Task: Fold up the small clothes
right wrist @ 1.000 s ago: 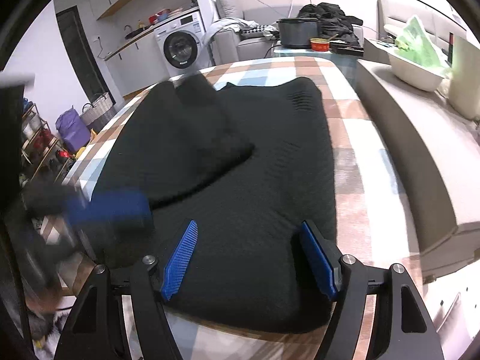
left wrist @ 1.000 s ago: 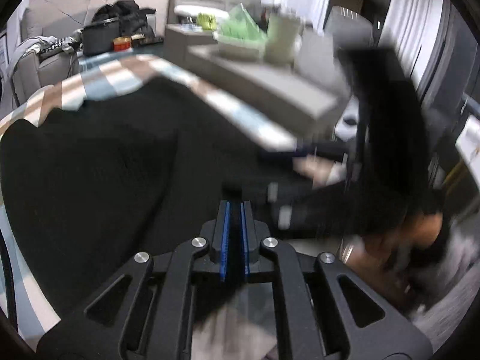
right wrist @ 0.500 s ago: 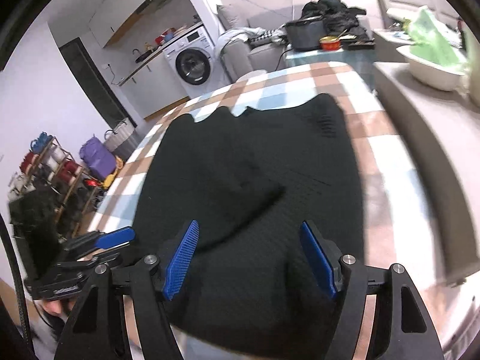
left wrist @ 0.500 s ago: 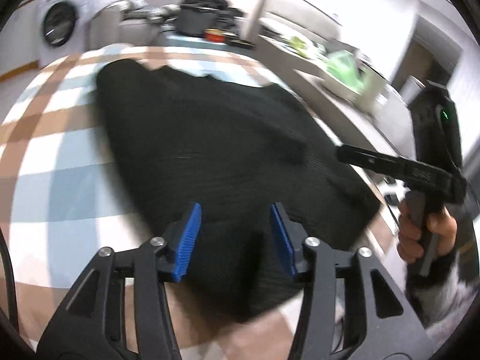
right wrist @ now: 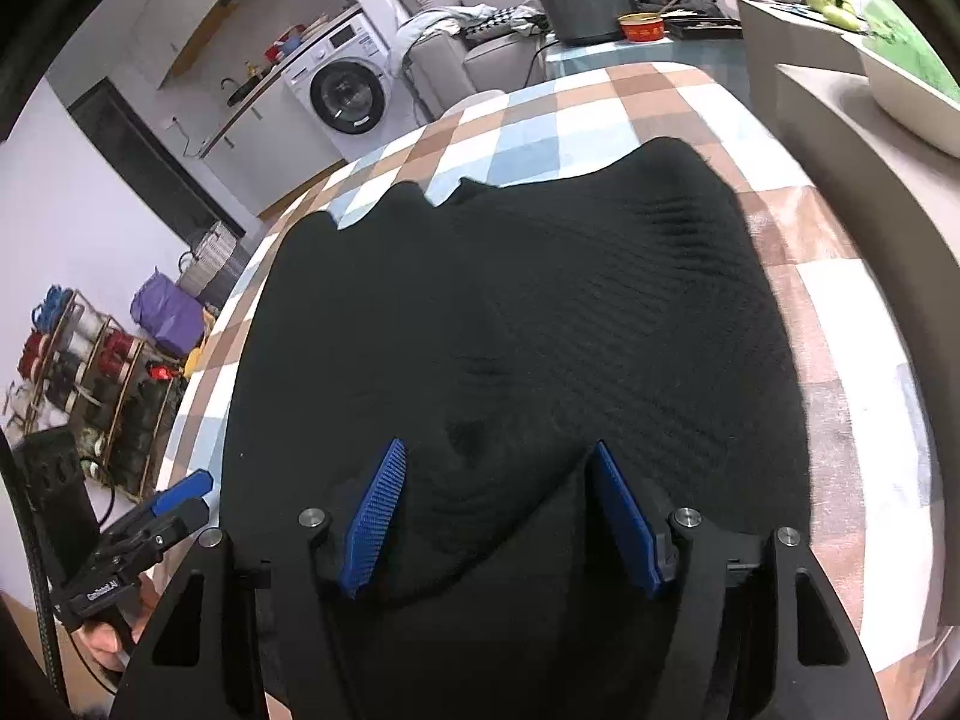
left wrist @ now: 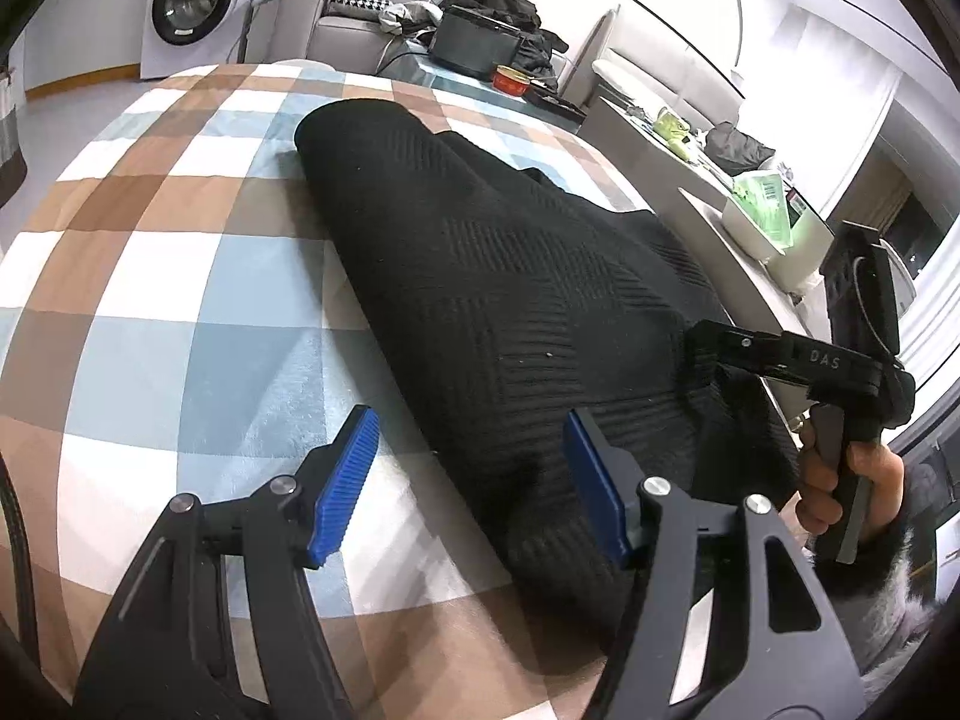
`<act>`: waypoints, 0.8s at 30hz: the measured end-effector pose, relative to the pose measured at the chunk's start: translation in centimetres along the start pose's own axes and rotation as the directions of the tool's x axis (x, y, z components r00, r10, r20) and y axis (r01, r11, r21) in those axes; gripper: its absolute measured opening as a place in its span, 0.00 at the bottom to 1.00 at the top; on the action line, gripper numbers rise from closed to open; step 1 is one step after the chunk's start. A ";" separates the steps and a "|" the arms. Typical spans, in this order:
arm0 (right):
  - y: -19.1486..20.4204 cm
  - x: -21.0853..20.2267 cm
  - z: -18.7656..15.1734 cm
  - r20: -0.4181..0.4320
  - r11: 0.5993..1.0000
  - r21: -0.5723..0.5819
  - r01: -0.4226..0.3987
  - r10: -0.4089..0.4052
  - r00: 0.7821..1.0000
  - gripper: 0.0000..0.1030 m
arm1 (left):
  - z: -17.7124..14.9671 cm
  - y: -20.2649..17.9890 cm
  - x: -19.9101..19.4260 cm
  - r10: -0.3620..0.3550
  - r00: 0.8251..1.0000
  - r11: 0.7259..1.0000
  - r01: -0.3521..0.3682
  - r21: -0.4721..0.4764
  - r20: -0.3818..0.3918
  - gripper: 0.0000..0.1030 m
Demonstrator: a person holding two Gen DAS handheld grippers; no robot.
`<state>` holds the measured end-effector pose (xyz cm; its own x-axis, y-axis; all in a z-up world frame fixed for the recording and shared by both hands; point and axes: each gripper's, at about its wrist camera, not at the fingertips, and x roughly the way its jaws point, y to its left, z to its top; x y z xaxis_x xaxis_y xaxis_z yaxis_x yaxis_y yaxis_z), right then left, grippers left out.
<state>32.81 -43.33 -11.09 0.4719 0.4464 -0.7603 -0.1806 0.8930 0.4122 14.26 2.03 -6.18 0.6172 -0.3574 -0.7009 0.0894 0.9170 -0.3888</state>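
Observation:
A black knit garment (left wrist: 504, 276) lies spread on a table with a brown, blue and white checked cloth (left wrist: 150, 228). It also fills the right wrist view (right wrist: 540, 330). My left gripper (left wrist: 471, 483) is open, its jaws astride the garment's near left edge. My right gripper (right wrist: 495, 513) is open over the garment's near hem, with a raised fold of fabric between its blue pads. In the left wrist view the right gripper (left wrist: 708, 342) reaches onto the garment from the right. In the right wrist view the left gripper (right wrist: 180, 495) sits at the garment's left edge.
A grey counter (right wrist: 852, 138) with a white basin (right wrist: 912, 102) runs along the table's right side. Beyond the far end stand a dark pot (right wrist: 585, 3), a red bowl (right wrist: 642, 27), a sofa and a washing machine (right wrist: 345, 90). A shelf rack (right wrist: 78, 372) stands left.
My left gripper went from shut to open and swung round to the garment's near left edge. My right gripper stayed open and dropped closer onto the near hem.

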 end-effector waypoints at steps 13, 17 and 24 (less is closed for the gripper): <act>1.2 1.1 0.1 -0.019 0.994 -0.101 -0.038 0.037 0.999 0.18 | 0.6 -0.8 1.0 0.075 0.997 0.997 -0.075 -0.006 -0.006 0.82; 3.4 -3.5 0.2 0.098 0.982 -0.160 -0.100 0.116 0.988 0.16 | 0.6 -1.1 -0.4 0.093 0.995 0.996 -0.092 -0.020 0.038 0.99; 6.0 -14.4 -5.8 0.226 0.951 -0.308 -0.029 0.103 0.969 0.17 | 0.4 -2.6 -2.8 0.101 0.991 0.995 -0.102 0.000 0.085 0.99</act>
<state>19.96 -44.07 -0.61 0.6334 0.5116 -0.5807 -0.4515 0.8537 0.2596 12.62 0.74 -2.96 0.6870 -0.2464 -0.6836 0.0262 0.9485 -0.3156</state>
